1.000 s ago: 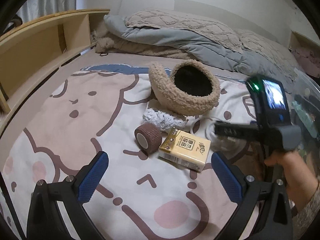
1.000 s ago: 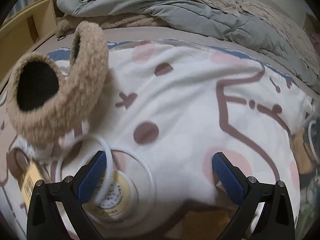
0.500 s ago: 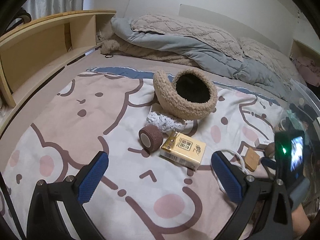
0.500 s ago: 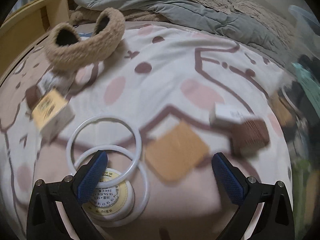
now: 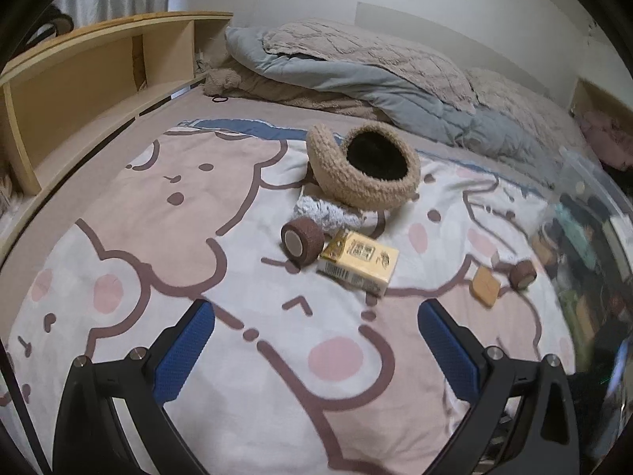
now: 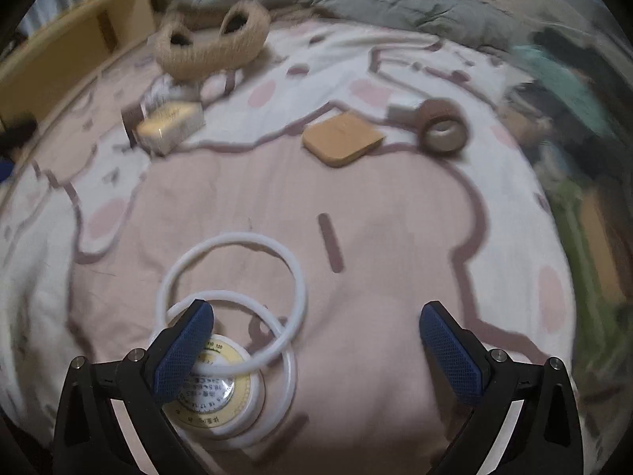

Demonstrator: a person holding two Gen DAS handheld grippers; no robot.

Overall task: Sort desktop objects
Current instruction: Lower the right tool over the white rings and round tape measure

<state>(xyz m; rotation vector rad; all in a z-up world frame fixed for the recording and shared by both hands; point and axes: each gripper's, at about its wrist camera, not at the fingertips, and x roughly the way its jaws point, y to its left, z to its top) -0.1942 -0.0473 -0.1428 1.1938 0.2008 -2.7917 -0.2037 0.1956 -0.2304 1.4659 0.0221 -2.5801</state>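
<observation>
On the bed's cartoon blanket lie fuzzy tan earmuffs [image 5: 364, 174], a white lacy cloth [image 5: 322, 213], a brown bandage roll [image 5: 302, 240] and a yellow tissue pack [image 5: 360, 263], grouped together. Further right are a tan square pad [image 5: 486, 287] and a second brown roll [image 5: 523, 274]. My left gripper [image 5: 316, 346] is open and empty, short of the pack. In the right wrist view my right gripper [image 6: 316, 348] is open above white rings [image 6: 233, 277] and a round white-and-yellow case [image 6: 221, 392]. The pad [image 6: 342, 138] and roll [image 6: 443, 128] lie ahead.
A wooden shelf headboard [image 5: 87, 79] runs along the left. A grey-blue duvet [image 5: 376, 75] is heaped at the far end. A clear plastic bin [image 5: 585, 237] full of items stands at the right edge of the bed.
The right gripper has pulled back and out of the left view; its own view now shows more of the blanket, with pad and roll farther off. The left view has risen slightly.
</observation>
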